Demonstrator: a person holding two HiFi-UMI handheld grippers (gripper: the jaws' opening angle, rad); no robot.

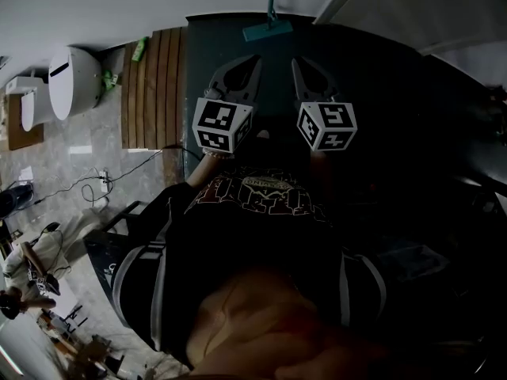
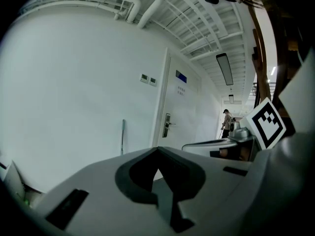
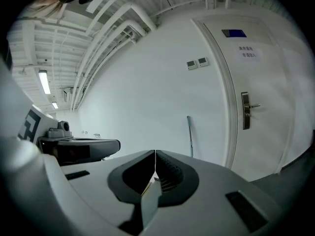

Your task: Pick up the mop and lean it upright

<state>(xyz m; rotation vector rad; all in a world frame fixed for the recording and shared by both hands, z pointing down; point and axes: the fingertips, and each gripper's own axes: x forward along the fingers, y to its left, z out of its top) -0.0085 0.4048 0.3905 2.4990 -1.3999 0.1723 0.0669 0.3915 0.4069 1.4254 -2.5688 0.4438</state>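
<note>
Ahead, mop (image 1: pixel 267 29) seemingly upright, apart from right gripper (image 1: pixel 301 64)

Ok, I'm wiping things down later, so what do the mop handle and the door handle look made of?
Mop handle: slim straight pole, pale teal with an even dull finish, probably painted metal or plastic; too small to settle. Door handle: likely brushed metal, going by the grey satin sheen on lever and plate.

No wording can be read: the blue plate (image 3: pixel 233 33) and dark print (image 3: pixel 247 52) on the far white door (image 3: pixel 266 87) are too small, the shirt print (image 1: pixel 261 192) is blurred, and the cubes on the left gripper (image 1: pixel 255 58) and right gripper (image 1: pixel 297 62) carry only square markers.
</note>
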